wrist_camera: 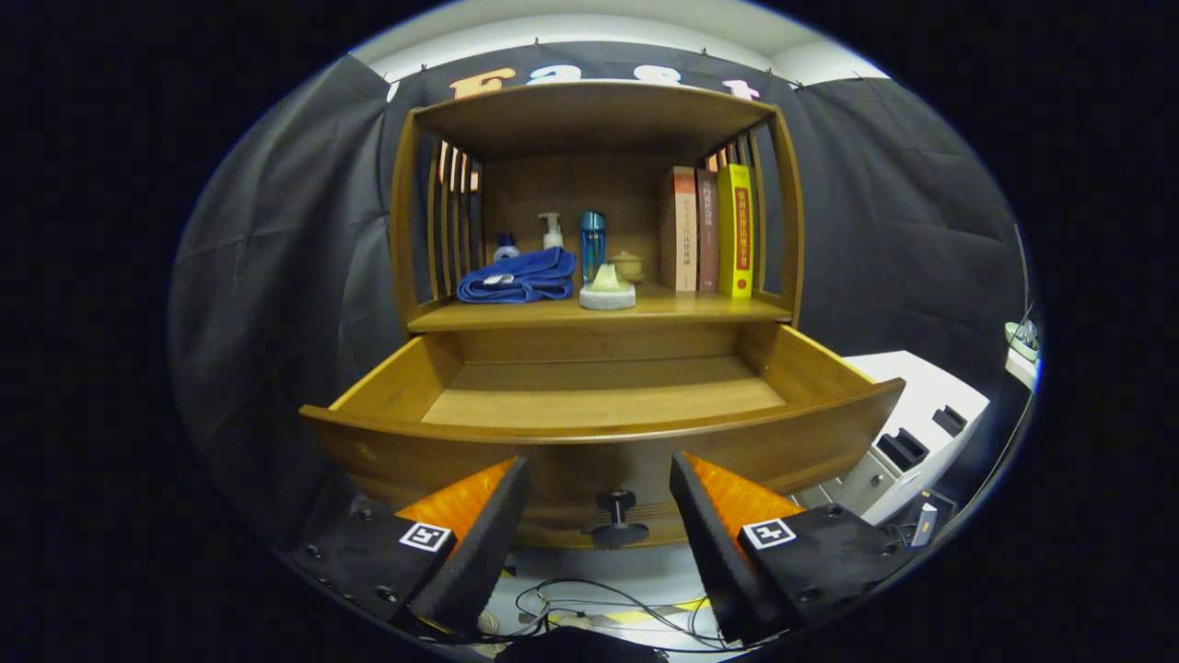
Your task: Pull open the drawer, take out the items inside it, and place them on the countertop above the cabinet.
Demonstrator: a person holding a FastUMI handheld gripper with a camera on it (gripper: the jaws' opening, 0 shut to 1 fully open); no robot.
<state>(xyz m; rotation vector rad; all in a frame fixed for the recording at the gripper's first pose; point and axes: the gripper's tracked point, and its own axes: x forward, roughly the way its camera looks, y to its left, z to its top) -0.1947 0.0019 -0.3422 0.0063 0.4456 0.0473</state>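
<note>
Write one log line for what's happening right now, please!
drawer: pulled open, nothing seen inside | gripper: open, knob between fingers, untouched | shelf above: towel, bottles, books

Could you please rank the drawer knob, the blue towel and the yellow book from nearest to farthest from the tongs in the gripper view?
The tongs are open.
1. Knob: between the fingers, on the drawer front.
2. Towel: on the countertop, left.
3. Yellow book: right, upright at the back.
</note>
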